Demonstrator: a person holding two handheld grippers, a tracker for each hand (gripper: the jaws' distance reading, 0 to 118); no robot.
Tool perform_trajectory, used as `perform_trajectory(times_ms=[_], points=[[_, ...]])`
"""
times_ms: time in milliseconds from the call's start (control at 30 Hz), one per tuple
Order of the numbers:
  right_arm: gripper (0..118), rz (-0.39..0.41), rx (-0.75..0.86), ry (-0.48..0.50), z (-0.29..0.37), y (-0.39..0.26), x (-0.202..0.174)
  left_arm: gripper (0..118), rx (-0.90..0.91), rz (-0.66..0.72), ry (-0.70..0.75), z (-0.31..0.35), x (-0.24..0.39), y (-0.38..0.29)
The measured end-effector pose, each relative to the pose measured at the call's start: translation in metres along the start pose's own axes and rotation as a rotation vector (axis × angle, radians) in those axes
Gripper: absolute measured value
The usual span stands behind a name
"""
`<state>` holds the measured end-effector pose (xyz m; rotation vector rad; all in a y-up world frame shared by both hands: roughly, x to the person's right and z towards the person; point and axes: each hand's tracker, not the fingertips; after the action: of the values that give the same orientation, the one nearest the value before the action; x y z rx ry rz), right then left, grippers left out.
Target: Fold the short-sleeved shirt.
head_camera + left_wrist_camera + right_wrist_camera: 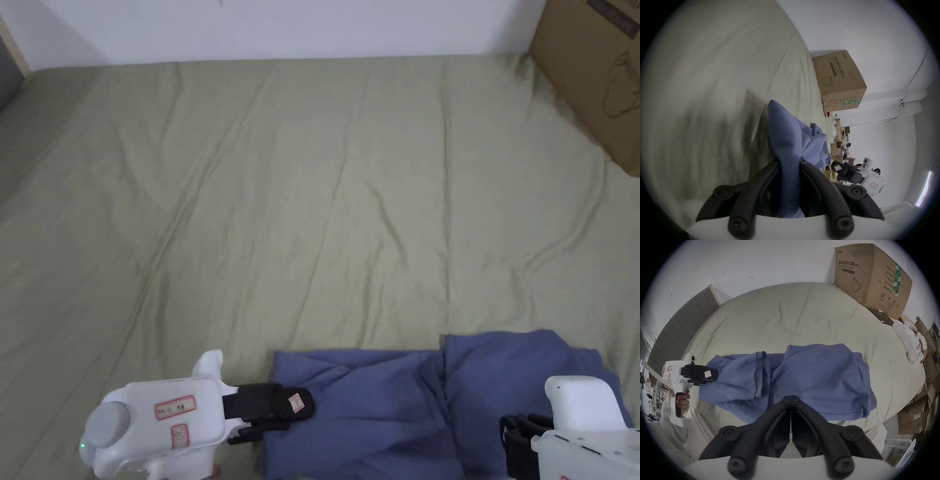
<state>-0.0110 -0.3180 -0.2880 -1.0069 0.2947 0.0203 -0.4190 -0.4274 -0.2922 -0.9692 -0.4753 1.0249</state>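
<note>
while i watch from above in the head view, the shirt (431,406) lies bunched on the bed (312,187) at about 6 o'clock, right at the near edge. the left gripper (294,409) sits at the shirt's left end, around 7 o'clock, and the right gripper (522,444) hangs at 5 o'clock over the right half; from here i cannot tell how either jaw pair stands. a box (594,75) leans at 1 o'clock, well apart.

from the left gripper view, both jaws are clenched on a thick wad of shirt (786,146) that rises toward 12 o'clock. i judge that wad holds more than one layer, so a pull could drag the whole heap rather than one edge, or let a layer slip out.

from the right gripper view, its jaws are pressed together on nothing, just above the shirt (818,378), while the left gripper (711,375) bites the cloth at 9 o'clock. with the right end unheld and folded over itself, i think a left-hand tug would skew the cloth, and the hem near 6 o'clock could slide off the bed.
</note>
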Motion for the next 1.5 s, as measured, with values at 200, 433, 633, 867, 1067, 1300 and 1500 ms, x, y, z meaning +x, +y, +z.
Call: perform_trajectory(times_ms=[200, 433, 633, 867, 1067, 1300, 1500], points=[[0, 0.004, 0.009, 0.003, 0.002, 0.001, -0.001, 12, 0.064, -0.054, 0.159, 0.070, 0.003, 0.016], [0, -0.025, -0.005, 0.011, -0.004, -0.003, 0.005, 12, 0.205, 0.007, 0.355, 0.161, -0.008, 0.030], [0, -0.031, -0.013, 0.025, -0.005, -0.006, 0.006, 12, 0.212, 0.015, 0.429, 0.151, 0.023, 0.022], [0, -0.056, 0.019, 0.031, 0.004, -0.005, 0.017, 12, 0.259, -0.046, 0.357, 0.130, 0.106, 0.032], [0, -0.104, 0.031, 0.029, 0.007, -0.010, 0.038, 12, 0.168, -0.113, 0.381, 0.056, 0.170, 0.031], [0, -0.171, 0.032, 0.012, 0.009, -0.019, 0.065, 19, -0.021, -0.220, 0.458, -0.061, 0.184, 0.022], [0, -0.220, 0.025, -0.006, 0.010, -0.025, 0.083, 108, -0.163, -0.262, 0.488, -0.112, 0.179, 0.008]])
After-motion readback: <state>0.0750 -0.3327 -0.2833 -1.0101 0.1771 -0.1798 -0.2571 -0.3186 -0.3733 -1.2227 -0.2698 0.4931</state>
